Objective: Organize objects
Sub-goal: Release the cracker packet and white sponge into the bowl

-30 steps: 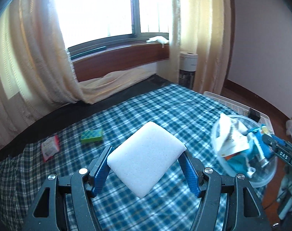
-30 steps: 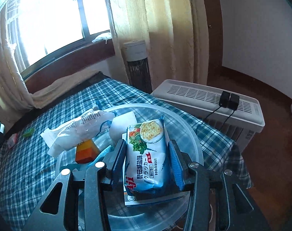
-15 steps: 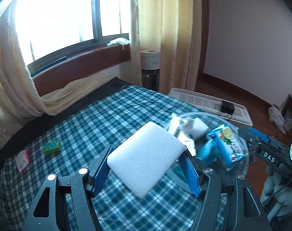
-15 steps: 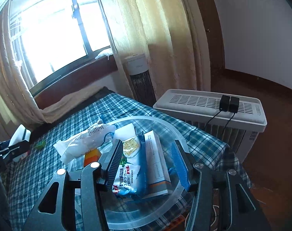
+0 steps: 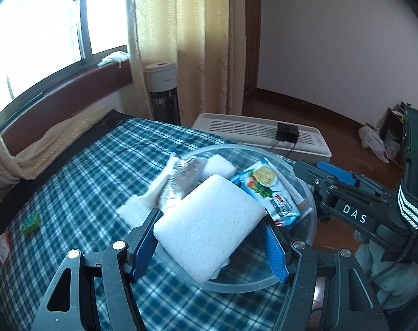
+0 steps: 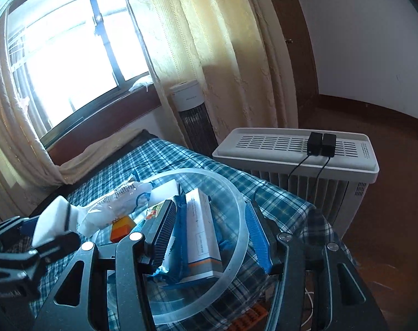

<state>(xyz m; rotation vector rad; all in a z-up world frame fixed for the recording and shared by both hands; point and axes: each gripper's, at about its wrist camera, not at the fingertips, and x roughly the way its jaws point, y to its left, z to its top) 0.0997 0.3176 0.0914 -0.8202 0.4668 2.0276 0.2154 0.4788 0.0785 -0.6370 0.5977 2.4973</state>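
My left gripper (image 5: 210, 218) is shut on a white sponge (image 5: 206, 240), which it holds tilted above the near side of a clear plastic bowl (image 5: 236, 285). The same sponge (image 6: 51, 218) shows at the left in the right wrist view. In the bowl lie a blue cracker packet (image 5: 269, 190), a second white sponge (image 5: 218, 165), a crinkled plastic bag (image 6: 118, 201), a white box (image 6: 203, 237) and an orange piece (image 6: 122, 227). My right gripper (image 6: 209, 218) hangs open over the bowl's rim (image 6: 236, 201). Its right finger is outside the rim, and the pads press on nothing.
The bowl sits at the corner of a blue plaid bedcover (image 5: 98, 179). A green sponge (image 5: 30, 222) and a red-white packet (image 5: 3, 247) lie far left on it. Beyond the corner stand a white heater (image 6: 297, 151) with two black adapters (image 6: 320, 143), a tower fan (image 5: 163, 93) and curtains.
My left gripper has carried the white sponge to the right until it is over the bowl. My right gripper has let go of the cracker packet, which now lies in the bowl, and has drawn back.
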